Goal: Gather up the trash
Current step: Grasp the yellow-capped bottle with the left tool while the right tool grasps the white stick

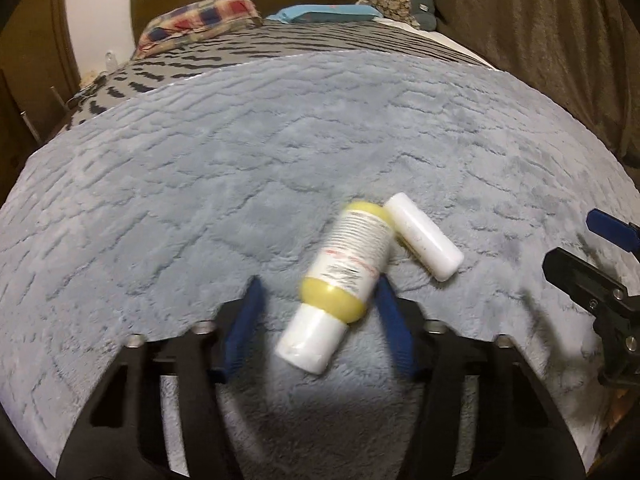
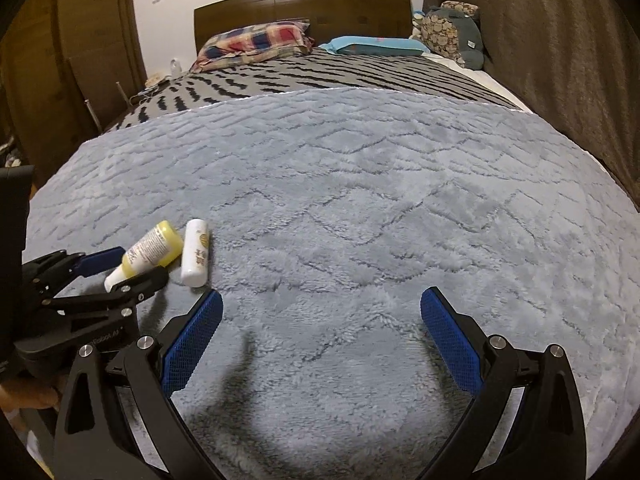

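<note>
A yellow bottle (image 1: 348, 256) with a white label and a white cap lies on the grey-blue fleece blanket (image 1: 200, 180), cap towards me. My left gripper (image 1: 318, 280) straddles it. The right pad (image 1: 390, 316) sits at the bottle's side, while a gap shows between the bottle and the left pad (image 1: 246, 320). A small white bottle (image 1: 424, 236) lies just beyond, touching the yellow one. The right wrist view shows the same yellow bottle (image 2: 152, 246), white bottle (image 2: 195, 254) and left gripper (image 2: 142, 264) at its left. My right gripper (image 2: 322, 295) hovers wide open over bare blanket, holding nothing.
The blanket covers the near half of a bed; a striped cover (image 2: 320, 76), a plaid pillow (image 2: 256, 42), a blue pillow (image 2: 376, 46) and a stuffed toy (image 2: 452, 36) lie by the wooden headboard (image 2: 304, 6). A brown curtain (image 2: 560, 60) hangs at right, a wardrobe (image 2: 80, 40) at left.
</note>
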`<state>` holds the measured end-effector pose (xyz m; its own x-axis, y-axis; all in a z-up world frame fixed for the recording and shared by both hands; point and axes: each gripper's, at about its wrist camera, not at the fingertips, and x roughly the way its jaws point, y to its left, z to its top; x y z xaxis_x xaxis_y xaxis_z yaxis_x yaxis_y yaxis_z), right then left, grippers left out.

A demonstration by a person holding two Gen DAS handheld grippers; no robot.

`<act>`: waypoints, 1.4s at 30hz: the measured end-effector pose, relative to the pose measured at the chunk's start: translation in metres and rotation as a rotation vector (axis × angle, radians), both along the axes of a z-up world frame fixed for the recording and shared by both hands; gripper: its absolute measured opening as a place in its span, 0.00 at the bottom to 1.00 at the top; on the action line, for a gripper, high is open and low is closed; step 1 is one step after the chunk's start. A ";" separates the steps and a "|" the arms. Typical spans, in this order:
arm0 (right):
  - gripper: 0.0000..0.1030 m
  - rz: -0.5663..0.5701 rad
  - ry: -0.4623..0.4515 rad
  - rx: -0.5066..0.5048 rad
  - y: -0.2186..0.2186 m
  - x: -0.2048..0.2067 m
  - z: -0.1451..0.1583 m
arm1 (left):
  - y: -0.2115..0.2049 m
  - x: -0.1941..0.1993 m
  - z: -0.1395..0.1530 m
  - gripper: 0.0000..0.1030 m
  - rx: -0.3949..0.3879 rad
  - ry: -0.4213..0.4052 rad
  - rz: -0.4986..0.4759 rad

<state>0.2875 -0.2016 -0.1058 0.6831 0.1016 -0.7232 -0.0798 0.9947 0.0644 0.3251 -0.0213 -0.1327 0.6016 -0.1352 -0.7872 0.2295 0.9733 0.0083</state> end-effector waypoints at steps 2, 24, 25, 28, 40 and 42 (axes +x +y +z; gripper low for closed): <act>0.96 0.005 0.004 -0.001 0.002 0.001 -0.001 | -0.001 -0.001 0.003 0.30 0.009 -0.006 -0.006; 0.40 0.180 0.109 -0.037 0.104 0.059 -0.020 | 0.066 -0.048 0.017 0.30 0.014 -0.005 0.052; 0.37 0.178 0.121 -0.044 0.105 0.060 -0.023 | 0.066 -0.048 0.017 0.30 0.009 -0.004 0.053; 0.20 0.172 0.111 -0.047 0.103 0.056 -0.022 | 0.065 -0.050 0.017 0.30 0.004 -0.007 0.052; 0.20 0.208 0.028 -0.113 0.092 -0.018 0.008 | 0.053 -0.091 0.027 0.30 -0.002 -0.028 0.050; 0.20 0.205 0.010 -0.114 0.087 -0.036 0.015 | 0.051 -0.100 0.027 0.30 -0.013 -0.023 0.047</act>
<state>0.2515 -0.1149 -0.0911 0.6494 0.1547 -0.7446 -0.2808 0.9587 -0.0458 0.2246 0.0292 -0.1057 0.6257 -0.1166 -0.7713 0.1837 0.9830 0.0004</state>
